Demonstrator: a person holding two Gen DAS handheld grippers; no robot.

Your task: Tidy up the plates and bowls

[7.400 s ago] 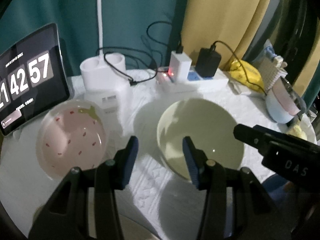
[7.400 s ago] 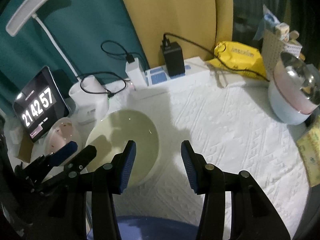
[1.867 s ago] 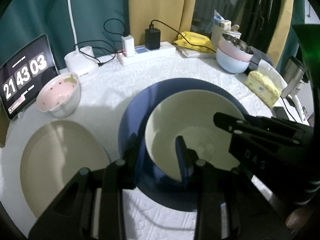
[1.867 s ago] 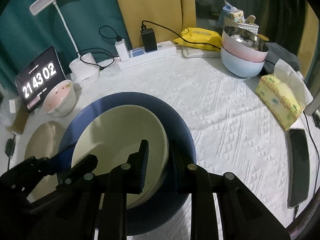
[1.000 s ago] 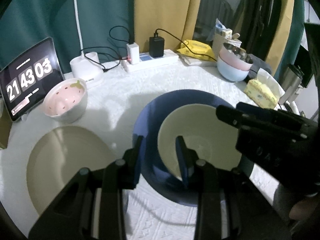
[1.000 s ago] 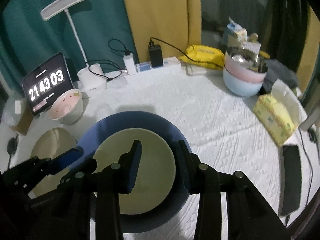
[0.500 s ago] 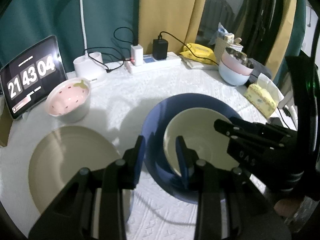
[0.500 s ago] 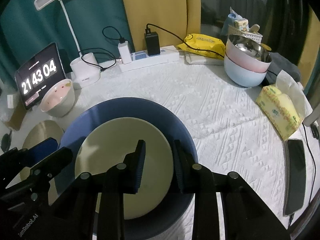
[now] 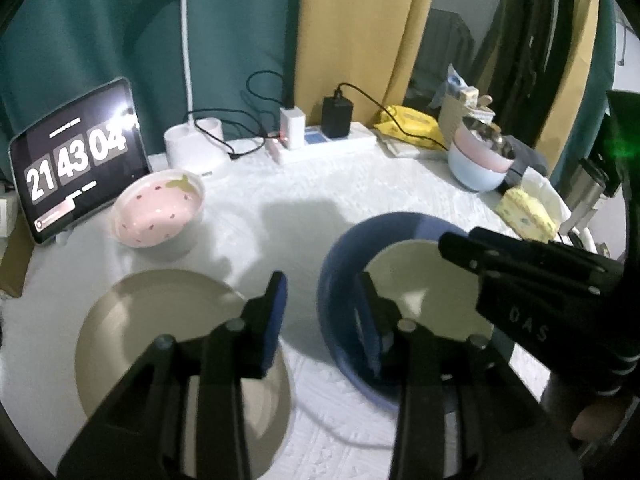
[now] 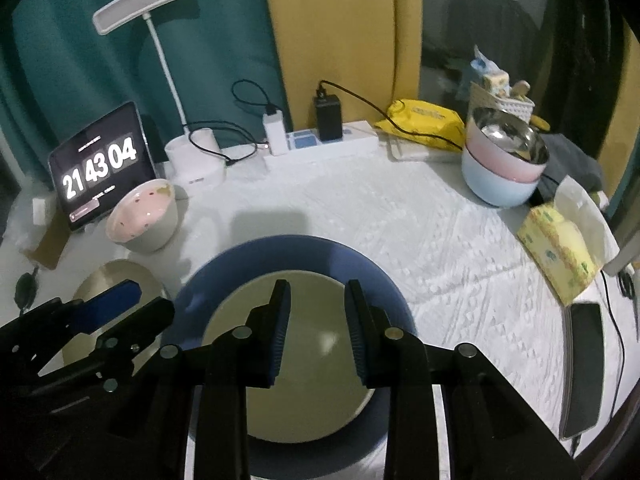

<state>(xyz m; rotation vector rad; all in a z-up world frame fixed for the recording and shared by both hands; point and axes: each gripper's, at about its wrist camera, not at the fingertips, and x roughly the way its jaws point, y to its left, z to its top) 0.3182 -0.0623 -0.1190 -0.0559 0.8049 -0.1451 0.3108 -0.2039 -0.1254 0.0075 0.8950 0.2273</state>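
Note:
A cream bowl (image 10: 308, 408) sits inside a wide blue plate (image 10: 296, 250) near the table's front. My right gripper (image 10: 318, 316) hovers just above the bowl, open, with only the bowl's inside showing between its fingers. My left gripper (image 9: 322, 308) is open and its jaws are opening; the blue plate's (image 9: 340, 256) left rim lies between the fingers without being pressed. A flat beige plate (image 9: 160, 320) lies under its left finger. A pink strawberry bowl (image 9: 158, 216) stands at the back left.
A tablet clock (image 9: 76, 164), a lamp base (image 9: 196, 148) and a power strip (image 9: 328, 148) line the back. Stacked pink and blue bowls (image 10: 500, 172), a tissue pack (image 10: 560, 256) and a phone (image 10: 584, 364) lie to the right.
The cream bowl, once alone at the back, now rests in the blue plate. In the last second the left jaws widened, the right jaws narrowed, and both grippers drew back slightly.

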